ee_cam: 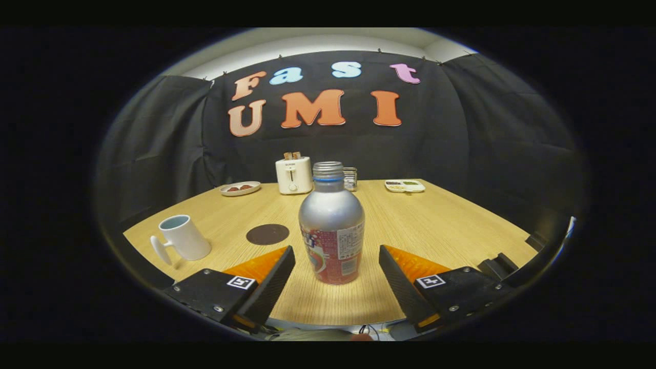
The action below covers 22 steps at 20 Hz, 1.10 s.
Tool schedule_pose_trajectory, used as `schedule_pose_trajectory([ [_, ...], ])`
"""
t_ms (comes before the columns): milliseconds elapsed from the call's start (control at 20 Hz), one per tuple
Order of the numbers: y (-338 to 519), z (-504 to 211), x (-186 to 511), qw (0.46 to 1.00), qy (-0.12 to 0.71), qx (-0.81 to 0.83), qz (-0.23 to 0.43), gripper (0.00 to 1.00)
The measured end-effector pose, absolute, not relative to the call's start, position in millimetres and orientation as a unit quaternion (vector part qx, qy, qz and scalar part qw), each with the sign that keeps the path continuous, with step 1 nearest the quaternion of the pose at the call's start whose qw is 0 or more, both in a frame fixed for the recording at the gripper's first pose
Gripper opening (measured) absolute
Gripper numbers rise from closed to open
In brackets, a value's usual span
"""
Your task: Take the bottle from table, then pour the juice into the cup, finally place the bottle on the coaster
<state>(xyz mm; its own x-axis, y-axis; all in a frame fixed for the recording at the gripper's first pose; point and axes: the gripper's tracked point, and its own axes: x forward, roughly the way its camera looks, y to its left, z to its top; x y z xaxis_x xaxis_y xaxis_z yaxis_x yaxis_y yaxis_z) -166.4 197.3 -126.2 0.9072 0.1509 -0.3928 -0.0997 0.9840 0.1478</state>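
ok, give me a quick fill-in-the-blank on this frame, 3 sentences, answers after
1. The bottle stands upright between the open fingers of the gripper, its cap ____.
2. The dark round coaster lies between the bottle and the white ____.
3. Bread slices stick out of the ____ at the table's far edge.

Missing words: off; cup; toaster
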Motion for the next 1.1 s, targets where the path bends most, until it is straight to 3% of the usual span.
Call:
schedule_pose_trajectory([
  [300, 204, -148, -158, 0.967, 0.235, 0.077, 0.062, 0.97],
  [800, 214, -150, -152, 0.966, 0.245, 0.062, 0.061, 0.75],
  [1100, 224, -135, -157, 0.966, 0.247, 0.047, 0.057, 0.75],
])
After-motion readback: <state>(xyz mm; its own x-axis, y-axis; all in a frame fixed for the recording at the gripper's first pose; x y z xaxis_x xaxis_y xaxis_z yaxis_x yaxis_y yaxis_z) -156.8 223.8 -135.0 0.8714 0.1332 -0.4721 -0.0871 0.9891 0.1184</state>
